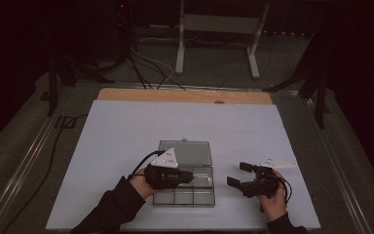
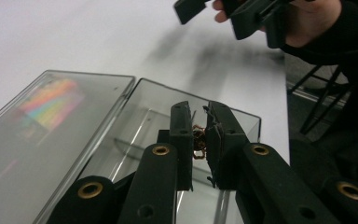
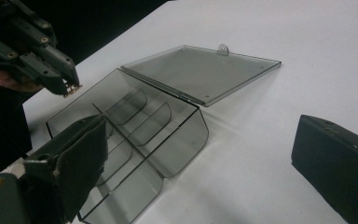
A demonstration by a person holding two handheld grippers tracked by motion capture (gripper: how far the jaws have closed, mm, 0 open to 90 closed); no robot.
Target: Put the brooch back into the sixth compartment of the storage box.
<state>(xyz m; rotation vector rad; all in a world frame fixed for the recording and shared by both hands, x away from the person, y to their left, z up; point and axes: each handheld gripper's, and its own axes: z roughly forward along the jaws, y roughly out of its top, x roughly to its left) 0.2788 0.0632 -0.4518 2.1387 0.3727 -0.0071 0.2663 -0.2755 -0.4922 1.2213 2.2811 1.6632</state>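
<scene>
Box point(image 1: 185, 183) first: its open tray lies nearest you on the surface point(image 1: 117, 136), clear and smoky, split by dividers into compartments, with the lid point(image 1: 185, 152) folded flat on the far side.

Your left tool point(image 1: 187, 177) hangs over the tray, jaws pinched narrow on a small coppery-brown piece point(image 2: 198, 142). In the left gripper view that piece sits between the pads, and below it lies the tray's interior. What the piece is I cannot tell; it looks like a tangle of fine wire or a small spring.

That is the relation your next move turns on, as I judge it: the tray is straight below the piece, so the way is down, not sideways. The tray's long axis runs left to right across the scene, and the tool tip stands over its middle-to-right part; which compartment lies exactly under it I cannot say, so check the dividers before you let go.

Your right tool point(image 1: 240, 174) stands to the right of the box, apart from it, jaws wide with nothing between them. It points left toward the tray's right wall and could steady the box there. The left hand is the nearer one.
</scene>
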